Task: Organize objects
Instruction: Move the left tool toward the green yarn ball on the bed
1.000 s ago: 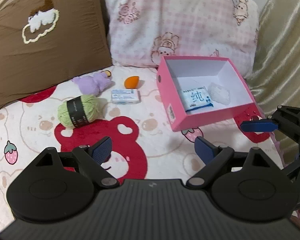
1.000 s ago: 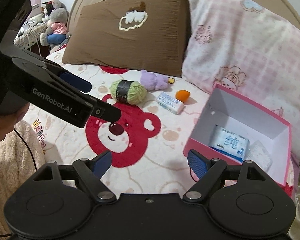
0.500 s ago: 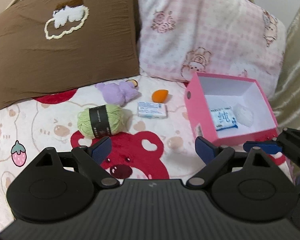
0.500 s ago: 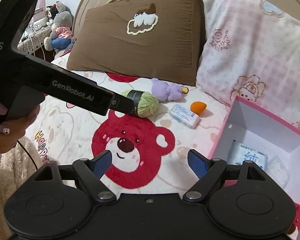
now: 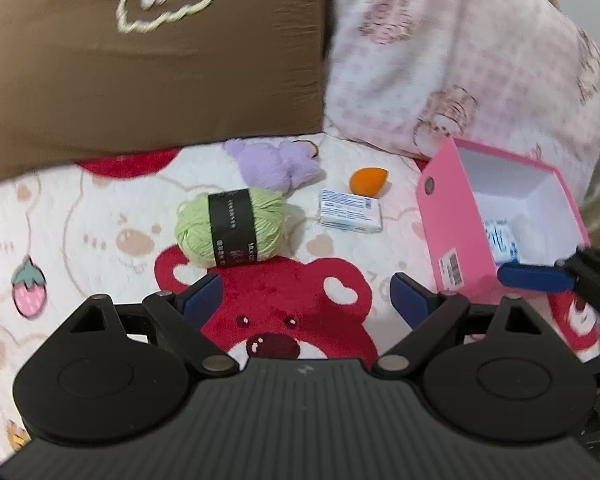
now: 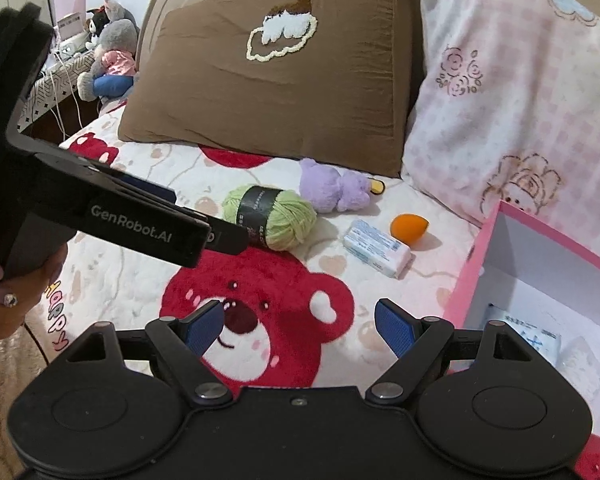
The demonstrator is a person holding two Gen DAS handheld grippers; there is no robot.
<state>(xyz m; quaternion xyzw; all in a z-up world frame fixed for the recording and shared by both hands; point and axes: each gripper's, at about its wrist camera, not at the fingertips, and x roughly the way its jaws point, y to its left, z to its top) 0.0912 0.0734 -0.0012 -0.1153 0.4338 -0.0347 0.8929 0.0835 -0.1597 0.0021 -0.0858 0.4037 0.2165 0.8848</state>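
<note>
The bed [image 6: 140, 280] wears a white quilt printed with pale bears, strawberries and one big red bear face [image 5: 276, 312] near its front edge. Two pillows lean at the head edge: a brown pillow [image 6: 284, 92] stitched with a white cloud outline, and beside it a pink checked pillow [image 6: 512, 100] with small bear drawings.

A pink box [image 5: 448, 216] with a white inside sits open at the bed's right side, below the pink pillow; a blue and white tissue pack [image 6: 538, 338] lies flat on its floor, with something white and crinkly just beside it.

On the quilt, between the brown pillow and the red bear face, lies a ball of light green yarn [image 5: 232, 232] with a black paper band around its middle. Just behind it, close to the pillows, a small purple plush toy [image 5: 276, 164] lies on its side. To the right of the yarn, apart from it, a small white and blue packet [image 5: 350, 210] lies flat, and an orange egg-shaped sponge [image 5: 368, 180] rests just behind that, near the box.

The left gripper [image 5: 306, 294] hangs over the red bear face with its blue fingers [image 5: 204, 292] spread wide and nothing between them; the yarn is just ahead of its tips. The right gripper [image 6: 300, 326] hovers over the same bear face, its fingers spread wide and bare, the box close on its right
</note>
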